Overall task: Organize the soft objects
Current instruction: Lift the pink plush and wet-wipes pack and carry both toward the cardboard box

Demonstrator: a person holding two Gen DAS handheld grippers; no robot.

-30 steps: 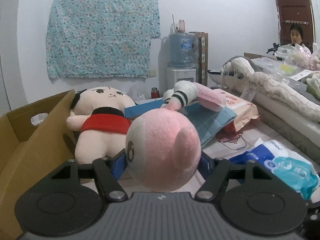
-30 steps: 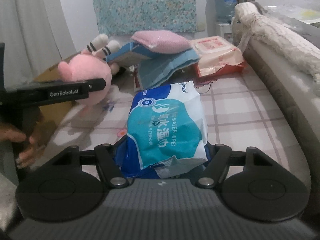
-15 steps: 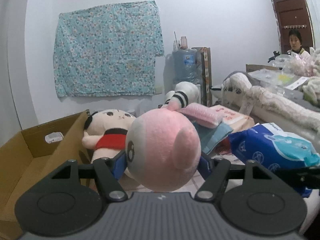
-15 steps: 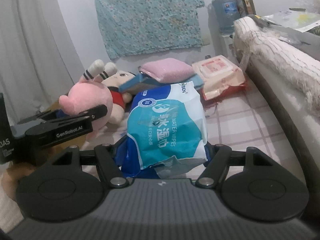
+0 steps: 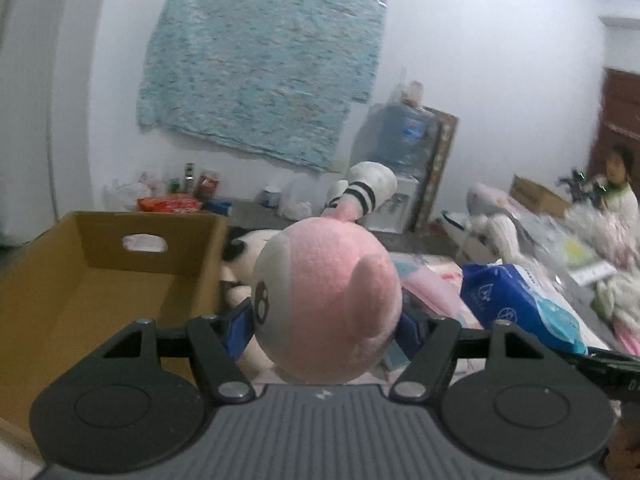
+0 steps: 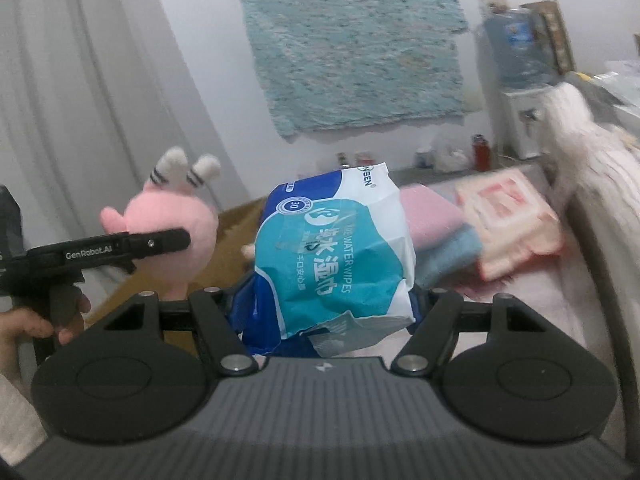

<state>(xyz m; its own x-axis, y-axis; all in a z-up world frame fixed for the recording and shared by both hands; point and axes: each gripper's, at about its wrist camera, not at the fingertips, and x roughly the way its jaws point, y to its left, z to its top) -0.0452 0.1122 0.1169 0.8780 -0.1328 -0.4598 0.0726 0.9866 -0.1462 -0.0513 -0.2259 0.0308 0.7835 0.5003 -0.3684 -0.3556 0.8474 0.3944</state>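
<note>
1. Two loads are in the air. The left gripper is clamped on the pink plush toy, striped ears pointing away from the camera. The right gripper is clamped on the blue wet-wipes pack, long axis running forward along the fingers.
2. Key relation: the open cardboard box lies ahead and to the left of the left gripper, just beside the plush. In the right wrist view the box edge shows only behind the left gripper, so the left hand is nearer; the wipes would have to cross over.
3. My read: plush goes in first, then wipes.
4. Versus a second ago: both grippers have risen, grips unchanged. The box interior now shows from above, and the white doll in red is mostly hidden behind the plush.
</note>
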